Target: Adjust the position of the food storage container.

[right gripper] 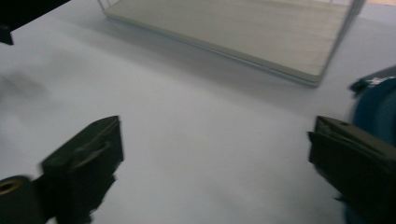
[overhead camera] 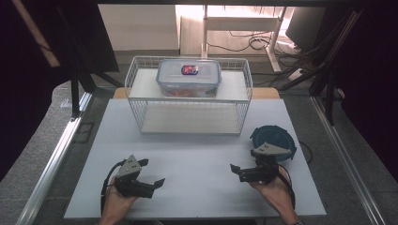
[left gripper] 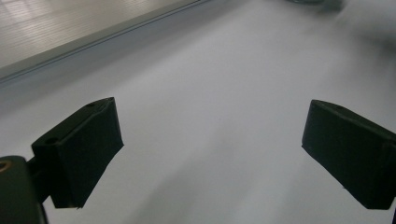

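Observation:
My left gripper is held low over the white table near its front left, jaws spread wide with nothing between them. In the left gripper view my left gripper faces bare tabletop. My right gripper hovers at the front right, pointing left, also open and empty. A dark blue bowl sits just behind it, and in the right gripper view the bowl lies beside the right jaw of my right gripper. A clear lidded box with orange contents rests on the top of a white wire shelf.
The wire shelf's lower board sits on the table at the back centre. A metal rail runs along the table's left side. Cables and a desk frame lie on the floor beyond.

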Available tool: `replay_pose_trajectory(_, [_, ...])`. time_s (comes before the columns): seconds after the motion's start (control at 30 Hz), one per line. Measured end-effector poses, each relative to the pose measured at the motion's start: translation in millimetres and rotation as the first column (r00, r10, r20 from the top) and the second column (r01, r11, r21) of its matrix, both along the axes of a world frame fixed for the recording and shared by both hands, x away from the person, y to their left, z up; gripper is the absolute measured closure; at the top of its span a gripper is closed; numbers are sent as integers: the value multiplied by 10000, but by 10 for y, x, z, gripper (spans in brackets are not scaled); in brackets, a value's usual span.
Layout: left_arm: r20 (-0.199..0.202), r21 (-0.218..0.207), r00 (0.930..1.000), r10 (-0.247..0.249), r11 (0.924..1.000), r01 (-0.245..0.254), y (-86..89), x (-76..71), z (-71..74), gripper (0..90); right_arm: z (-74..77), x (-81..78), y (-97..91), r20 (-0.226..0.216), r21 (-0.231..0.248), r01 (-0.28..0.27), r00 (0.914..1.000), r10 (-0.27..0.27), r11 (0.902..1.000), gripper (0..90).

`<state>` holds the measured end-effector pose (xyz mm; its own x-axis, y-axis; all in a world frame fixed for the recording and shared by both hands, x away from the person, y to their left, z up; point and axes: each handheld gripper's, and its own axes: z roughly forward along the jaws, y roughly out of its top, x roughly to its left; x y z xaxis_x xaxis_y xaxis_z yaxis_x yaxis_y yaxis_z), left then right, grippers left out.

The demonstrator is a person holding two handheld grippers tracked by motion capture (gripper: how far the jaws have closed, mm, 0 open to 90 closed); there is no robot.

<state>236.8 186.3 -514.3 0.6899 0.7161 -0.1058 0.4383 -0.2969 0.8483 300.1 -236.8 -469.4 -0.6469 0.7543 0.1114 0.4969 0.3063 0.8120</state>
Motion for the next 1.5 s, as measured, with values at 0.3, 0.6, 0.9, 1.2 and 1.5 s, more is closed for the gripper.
replay_pose_trajectory(0.3, [-35,-21,10000,-20,10000,20,-7,2,-19,50,90,212,-431,-157,87,935,9955,-933,9956,502])
replay_pose_trajectory(0.6, [-286,99,9996,-11,10000,14,-4,26,-71,46,130,456,-813,271,-664,1862,9824,-1847,9803,855])
replay_pose_trajectory(0.9, [-407,303,9990,-157,9994,169,-66,28,-98,47,130,684,-1223,320,-916,3339,9426,-3324,9382,894])
replay_pose_trajectory(1.2, [-484,381,9987,-188,9991,207,-81,33,-114,51,95,907,-1434,525,-993,4301,9027,-4270,8973,878])
replay_pose_trajectory(1.5, [-540,586,9983,-227,9979,259,-106,37,-128,56,-19,1046,-1421,377,-1529,4417,8965,-4414,8840,897])
